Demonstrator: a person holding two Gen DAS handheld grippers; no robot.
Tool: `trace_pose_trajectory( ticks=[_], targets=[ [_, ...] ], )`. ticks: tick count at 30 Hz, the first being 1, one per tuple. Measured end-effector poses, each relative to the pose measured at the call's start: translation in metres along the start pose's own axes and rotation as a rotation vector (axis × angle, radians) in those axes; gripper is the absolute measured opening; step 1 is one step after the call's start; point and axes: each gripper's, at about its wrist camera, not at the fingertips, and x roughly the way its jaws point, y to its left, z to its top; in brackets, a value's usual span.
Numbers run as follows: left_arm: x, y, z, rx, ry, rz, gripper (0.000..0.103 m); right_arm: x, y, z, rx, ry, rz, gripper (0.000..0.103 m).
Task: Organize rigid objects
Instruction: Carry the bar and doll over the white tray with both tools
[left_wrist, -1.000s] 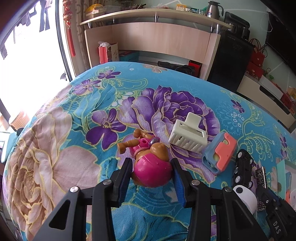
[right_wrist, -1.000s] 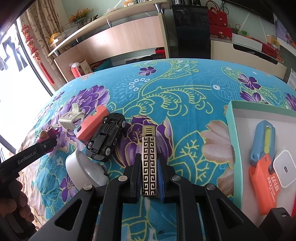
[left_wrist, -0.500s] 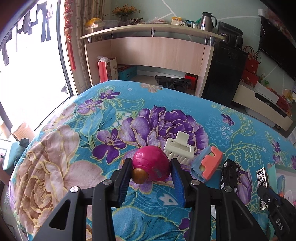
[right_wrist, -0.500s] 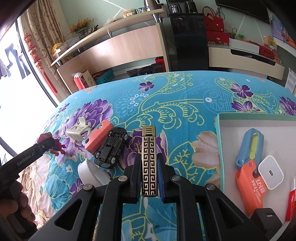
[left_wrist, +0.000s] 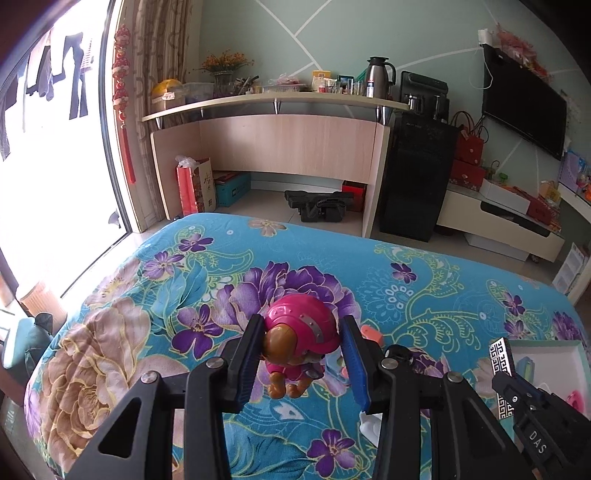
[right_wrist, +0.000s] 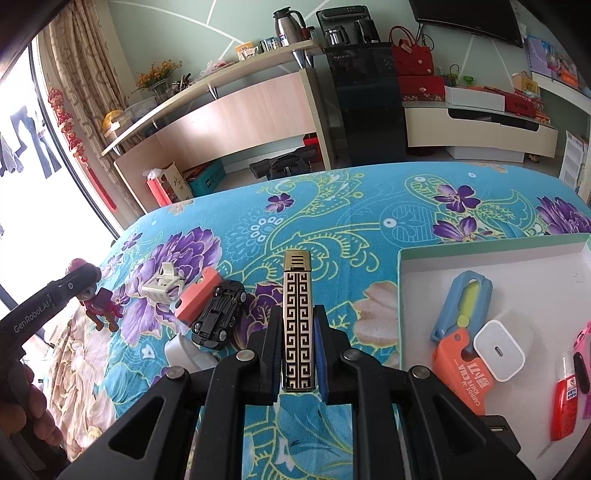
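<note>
A bed (right_wrist: 369, 206) with a blue floral cover fills the lower half of both views. At the right edge of the right wrist view a box (right_wrist: 402, 295) with a pale green rim lies on it, holding a blue cutter (right_wrist: 454, 314), an orange cutter (right_wrist: 461, 373), a white charger (right_wrist: 498, 350) and a red tube (right_wrist: 565, 402). The left hand-held gripper (left_wrist: 303, 354), at the lower centre of its own view, is clenched on a pink-helmeted toy dog (left_wrist: 299, 332) by the head, clear of the cover, feet hanging down, its long axis upright. The right hand-held gripper (right_wrist: 297, 350) is clamped on a lighter (right_wrist: 298, 325) with a black and gold key pattern; its long axis runs straight up the frame, gold cap pointing away from the camera. Left of it on the cover lie a black toy car (right_wrist: 218, 314), nose toward the upper right, a coral block (right_wrist: 195, 295) touching the car, and a white clip (right_wrist: 162, 284) just beside the block.
</note>
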Motion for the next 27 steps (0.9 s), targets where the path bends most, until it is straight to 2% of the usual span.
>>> trace_pose_trajectory(
  ticks=[5, 13, 17, 27],
  targets=[
    [-0.014, -0.033, 0.002, 0.052, -0.028, -0.068, 0.044, -0.022, -0.015, 0.005, 0.023, -0.043, -0.014, 0.016],
    [-0.031, -0.105, -0.005, 0.168, -0.043, -0.215, 0.045, -0.050, -0.063, 0.007, 0.096, -0.066, -0.100, 0.016],
    [-0.043, -0.147, -0.015, 0.242, -0.042, -0.314, 0.045, -0.064, -0.093, 0.005, 0.143, -0.078, -0.168, 0.016],
    [-0.063, -0.230, -0.049, 0.411, -0.029, -0.461, 0.045, -0.095, -0.166, -0.012, 0.267, -0.071, -0.322, 0.016]
  ],
)
